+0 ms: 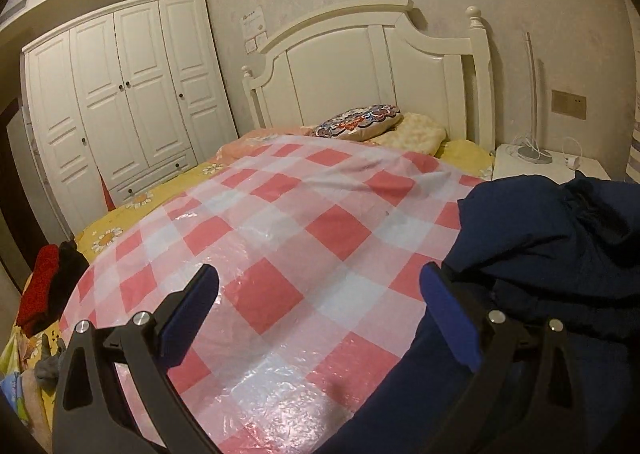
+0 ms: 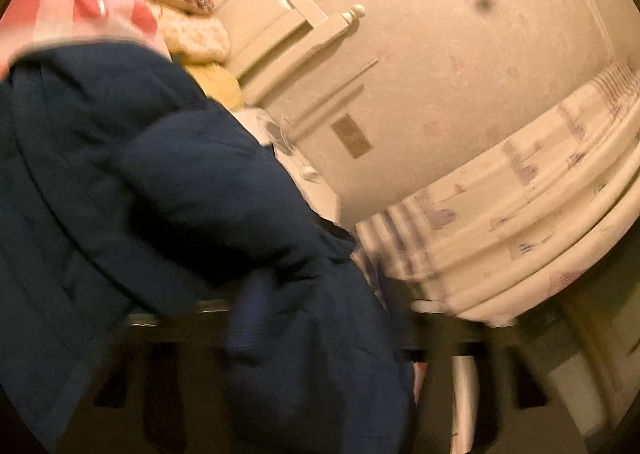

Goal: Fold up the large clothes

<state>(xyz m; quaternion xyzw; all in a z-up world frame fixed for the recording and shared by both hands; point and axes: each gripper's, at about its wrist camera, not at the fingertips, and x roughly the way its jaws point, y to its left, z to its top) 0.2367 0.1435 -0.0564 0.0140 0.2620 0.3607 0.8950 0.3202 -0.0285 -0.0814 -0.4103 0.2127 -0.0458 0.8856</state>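
Observation:
A dark navy padded jacket [image 1: 552,238] lies bunched on the right side of the bed, on a pink and white checked plastic sheet [image 1: 280,238]. My left gripper [image 1: 320,286] is open and empty just above the sheet, its right finger [image 1: 448,306] against the jacket's left edge. In the blurred, tilted right wrist view the jacket [image 2: 160,194] fills the left and middle. My right gripper [image 2: 256,318] appears shut on a fold of the jacket, with the fabric draped over its fingers and hiding them.
A white headboard [image 1: 360,66] and pillows [image 1: 360,122] are at the far end. A white wardrobe [image 1: 120,94] stands left. Red and black clothes [image 1: 48,286] lie at the bed's left edge. A nightstand [image 1: 548,166] with a lamp is right, and a curtain [image 2: 520,214] hangs there.

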